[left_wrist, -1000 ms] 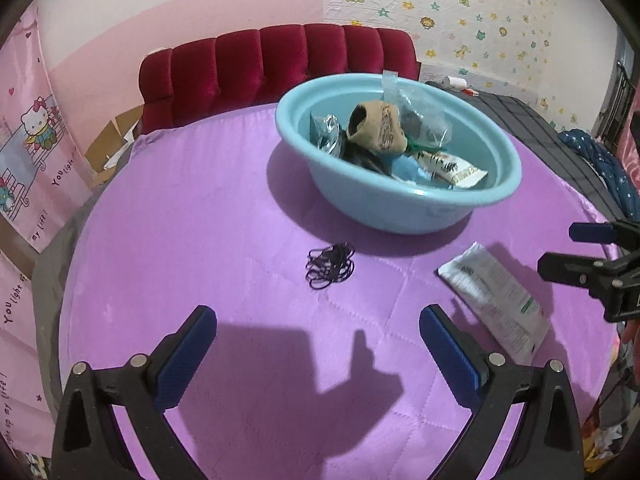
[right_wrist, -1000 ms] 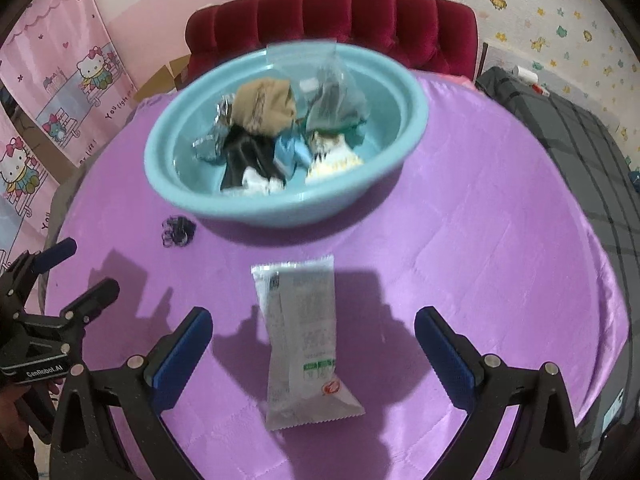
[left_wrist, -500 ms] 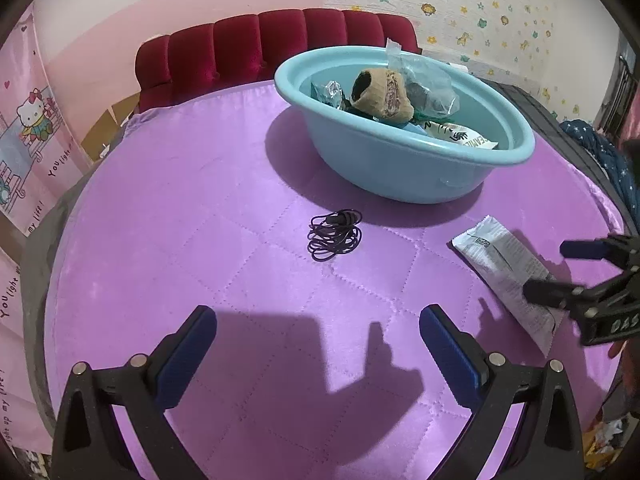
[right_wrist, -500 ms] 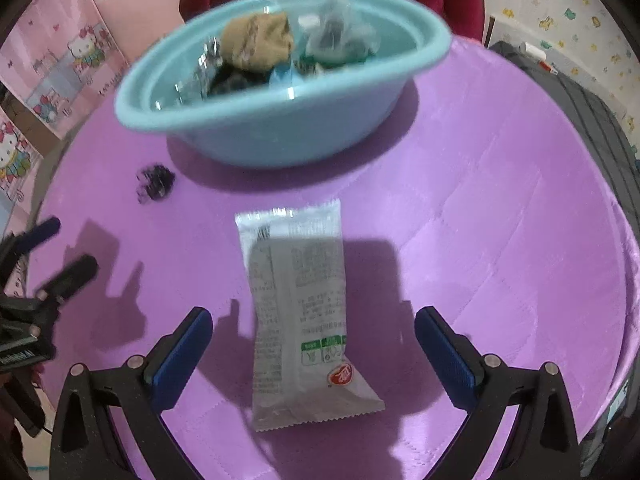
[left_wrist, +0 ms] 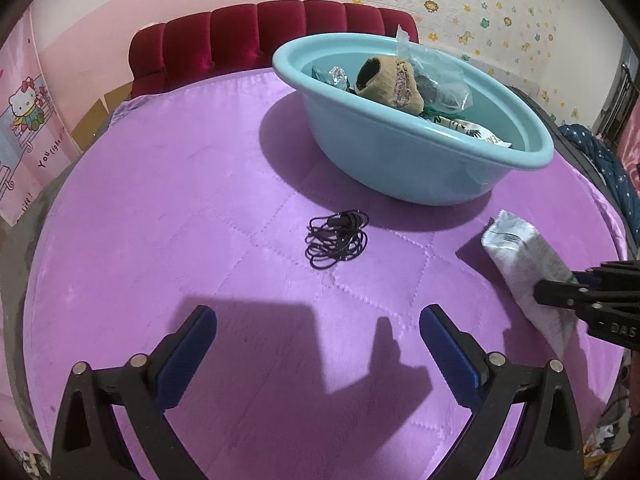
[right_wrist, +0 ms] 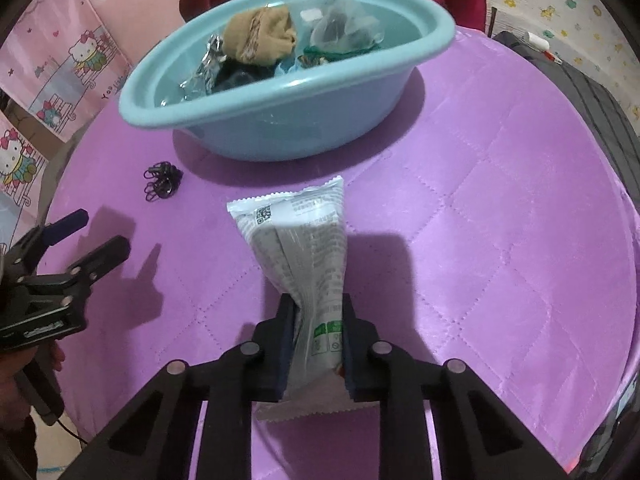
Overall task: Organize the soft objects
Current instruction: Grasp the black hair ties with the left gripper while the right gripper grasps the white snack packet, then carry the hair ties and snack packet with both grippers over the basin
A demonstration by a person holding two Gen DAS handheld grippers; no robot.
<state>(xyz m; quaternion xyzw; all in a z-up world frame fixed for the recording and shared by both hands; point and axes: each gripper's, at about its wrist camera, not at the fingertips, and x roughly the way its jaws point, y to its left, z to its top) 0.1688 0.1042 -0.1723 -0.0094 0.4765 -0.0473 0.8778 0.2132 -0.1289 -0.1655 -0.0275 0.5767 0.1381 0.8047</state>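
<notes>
My right gripper points steeply down, its jaws closing on the near end of the packet, pinching it. My left gripper hovers wide open, empty, near the cord. The basin sits far.

I see a pink wall, a red tufted headboard, star-and-animal wallpaper, cartoon-cat posters and a purple quilted bedspread.
</notes>
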